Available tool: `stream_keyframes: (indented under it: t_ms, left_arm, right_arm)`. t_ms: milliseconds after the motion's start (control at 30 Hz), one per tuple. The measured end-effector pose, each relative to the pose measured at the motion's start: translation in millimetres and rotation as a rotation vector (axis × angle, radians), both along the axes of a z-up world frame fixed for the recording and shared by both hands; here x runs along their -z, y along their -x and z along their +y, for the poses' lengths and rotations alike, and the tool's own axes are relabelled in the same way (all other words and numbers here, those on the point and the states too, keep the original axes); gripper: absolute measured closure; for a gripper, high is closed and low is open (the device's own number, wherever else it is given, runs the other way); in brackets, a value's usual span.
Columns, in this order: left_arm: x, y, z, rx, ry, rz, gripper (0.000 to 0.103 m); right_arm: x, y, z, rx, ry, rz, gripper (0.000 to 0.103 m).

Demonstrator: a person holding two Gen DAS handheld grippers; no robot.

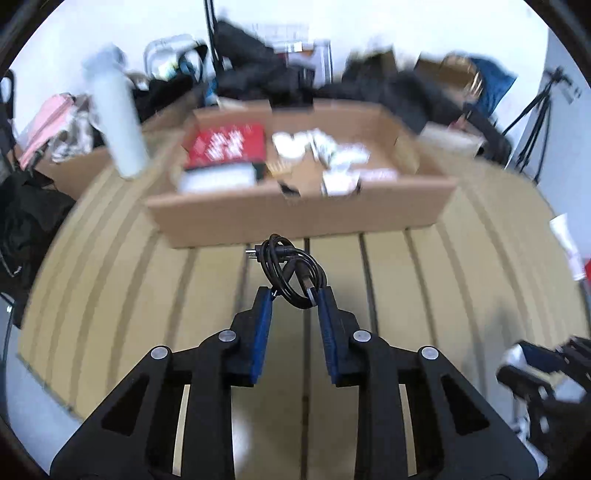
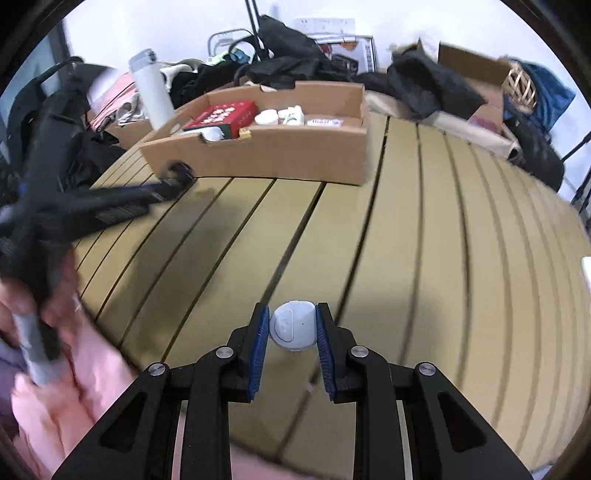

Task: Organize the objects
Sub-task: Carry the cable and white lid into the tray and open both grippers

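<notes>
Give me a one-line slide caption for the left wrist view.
Left hand-held gripper pinching a coiled black cable above the slatted table, facing the cardboard tray.

This looks like a lived-in room of a home used as a makeshift recording space. A slatted wooden table (image 2: 406, 229) fills the middle, and along its far edge lies a shallow cardboard box (image 2: 280, 162) with a red packet (image 2: 225, 114) and small white jars (image 2: 266, 118). Behind the far edge, black clothes and bags (image 2: 295, 62) are heaped against a plain white wall (image 2: 147, 26), beside a white bottle (image 2: 151, 88) and a woven basket (image 2: 521, 86). A black tripod (image 1: 535, 122) stands past the table's far right corner.
</notes>
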State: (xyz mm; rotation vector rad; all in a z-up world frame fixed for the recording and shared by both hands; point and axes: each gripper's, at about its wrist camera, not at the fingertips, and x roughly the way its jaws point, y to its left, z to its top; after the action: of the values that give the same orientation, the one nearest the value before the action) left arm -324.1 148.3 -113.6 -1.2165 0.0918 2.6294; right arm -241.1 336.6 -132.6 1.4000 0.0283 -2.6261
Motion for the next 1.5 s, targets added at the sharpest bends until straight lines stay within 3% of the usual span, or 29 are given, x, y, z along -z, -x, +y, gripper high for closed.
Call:
stream_keyframes:
  t_ms: [100,167,267,433,600,767,867,1000,1133,1267,1433,1500]
  left_arm:
    - [-41.1,-44.9,-39.6,-0.008,-0.113,0.032,0.081]
    - [-66.0,-80.8,-68.7,0.027,-0.247,0.042,0.081]
    - [-88.5,-120.6,-89.2,0.047,-0.325,0.074,0.081]
    - [-111.0,-141.7,-88.8,0.054,-0.323,0.119,0.081]
    - [-115.8,-142.8,-87.5,0.062,-0.334,0.115,0.081]
    - [-118.3,-111.7,-84.6,0.092,-0.357,0.084,0.081]
    - [-124.0,-62.8,-76.6,0.130,-0.359,0.073,0.081]
    - [-120.3,34.8,-51.7,0.159,-0.355,-0.022,0.081]
    - [-86.2,119.4,-17.0,0.170,-0.355,-0.138,0.081]
    - [-28.2,186.8,24.3,0.167,-0.260,-0.220,0.081]
    - [26.9,229.7,44.5,0.153,-0.205,-0.273,0.080]
    - [44.4,236.7,45.8,0.156,-0.196,-0.300,0.070]
  right_arm:
    - [-26.8,-29.9,-0.3,-0.002,-0.028,0.050,0.075]
    - [-47.9,-50.7,-2.6,-0.005,-0.034,0.097,0.075]
    - [-75.4,-76.2,-7.2,-0.017,0.023,0.157,0.075]
    - [-108.9,-95.8,-24.3,-0.032,0.022,0.249,0.075]
    - [-114.2,-101.2,-27.0,-0.025,0.016,0.266,0.075]
    - [-113.5,-85.0,-17.6,-0.010,0.017,0.247,0.075]
    - [-122.8,-49.9,-9.1,-0.036,0.002,0.257,0.075]
    - [-141.5,27.9,4.1,-0.049,-0.003,0.260,0.075]
    - [-136.9,135.6,13.3,-0.027,0.047,0.185,0.075]
    - [-96.7,242.1,7.2,-0.009,0.056,0.094,0.075]
    - [-29.4,336.4,2.4,0.050,0.042,-0.052,0.075]
    - [-6.7,360.0,1.7,0.075,0.063,-0.104,0.073]
